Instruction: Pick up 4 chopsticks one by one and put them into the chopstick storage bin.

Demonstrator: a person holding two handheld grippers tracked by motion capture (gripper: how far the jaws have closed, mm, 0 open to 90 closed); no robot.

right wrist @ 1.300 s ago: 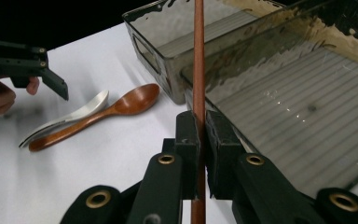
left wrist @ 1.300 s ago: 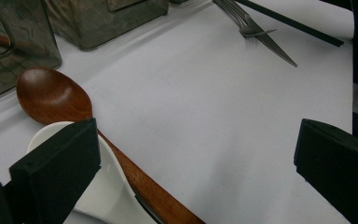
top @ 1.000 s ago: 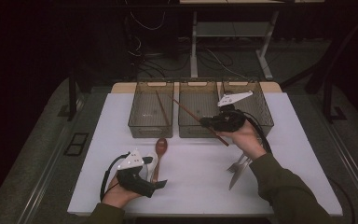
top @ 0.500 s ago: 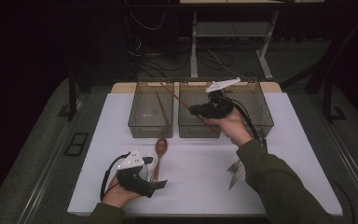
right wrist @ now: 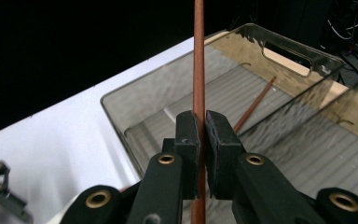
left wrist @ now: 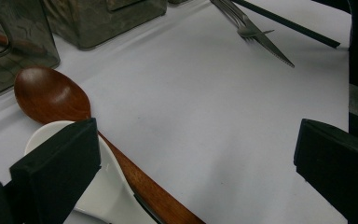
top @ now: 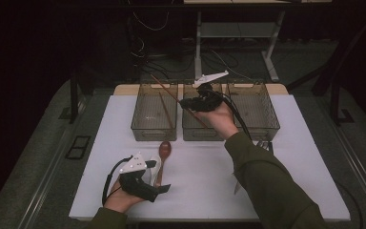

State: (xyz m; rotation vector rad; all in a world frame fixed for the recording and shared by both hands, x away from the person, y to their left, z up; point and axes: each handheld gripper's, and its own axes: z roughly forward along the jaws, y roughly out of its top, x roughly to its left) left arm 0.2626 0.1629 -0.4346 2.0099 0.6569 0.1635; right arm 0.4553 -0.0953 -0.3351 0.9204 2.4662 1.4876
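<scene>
Chopstick (right wrist: 198, 56) clamped between my right gripper (top: 187, 103) pads, held in the air above the left bin (top: 143, 131) and middle bin (top: 198, 133), tilted w/ its far end over the left one. 2nd chopstick (top: 166, 110) lies inside the left bin. My left gripper (left wrist: 191, 158) rests on the table (top: 286, 157), jaws wide apart, nothing gripped, w/ wooden spoon (left wrist: 51, 95) and white spoon (left wrist: 102, 196) just beside it. Fork (left wrist: 242, 21) and knife (left wrist: 272, 49) lie well apart, to the right.
</scene>
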